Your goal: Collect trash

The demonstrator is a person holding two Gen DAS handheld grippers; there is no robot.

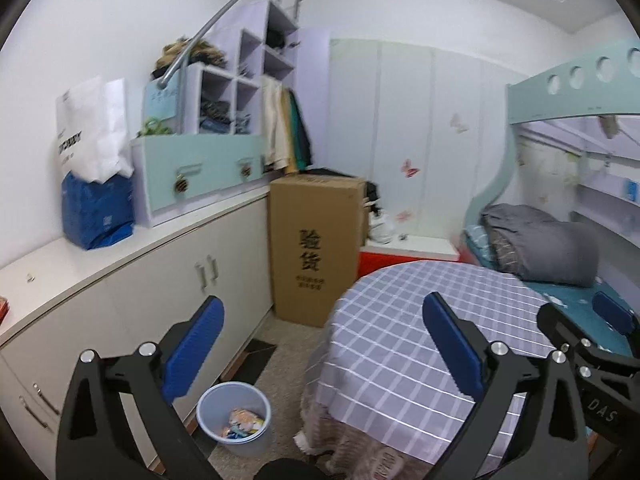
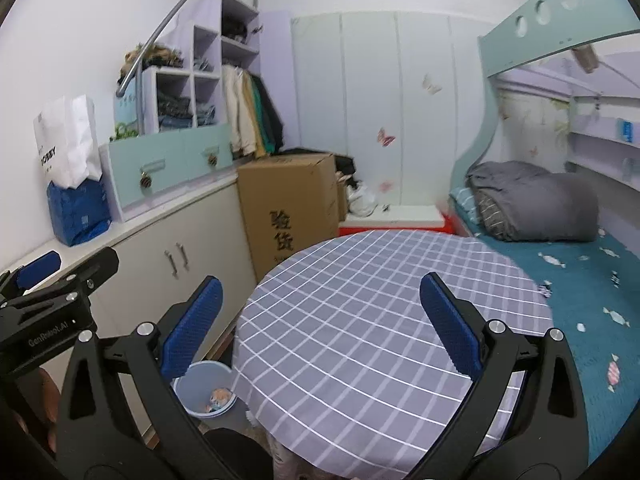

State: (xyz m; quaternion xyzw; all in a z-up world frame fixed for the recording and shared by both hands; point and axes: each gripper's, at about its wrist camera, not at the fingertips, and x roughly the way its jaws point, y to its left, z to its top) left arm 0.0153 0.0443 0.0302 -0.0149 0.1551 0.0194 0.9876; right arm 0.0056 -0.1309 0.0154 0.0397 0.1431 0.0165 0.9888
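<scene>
Small bedroom. Round table under a grey-lilac checked cloth (image 2: 360, 312) in the middle, its top bare. Both handheld tools held above it, pointing slightly downward across the room.

Left gripper (image 1: 324, 348): black frame, blue ribbed pads, jaws spread wide, nothing between them. Right gripper (image 2: 320, 320): same build, jaws likewise wide apart, empty. Each shows at the edge of the other's view, side by side, not touching.

Pale blue plastic waste bin (image 1: 234, 418) stands on the speckled floor, just beside the table's left edge and near the long white low cabinet (image 1: 160, 280). Inside it lie colourful crumpled wrappers (image 1: 242, 426); exact kind too blurred to tell.

Tall brown cardboard box with black printed characters (image 1: 312, 248) stands at the cabinet's far end. Bunk bed with teal sheet and folded grey quilt (image 2: 536, 204) to the right, touching the table's far side.
</scene>
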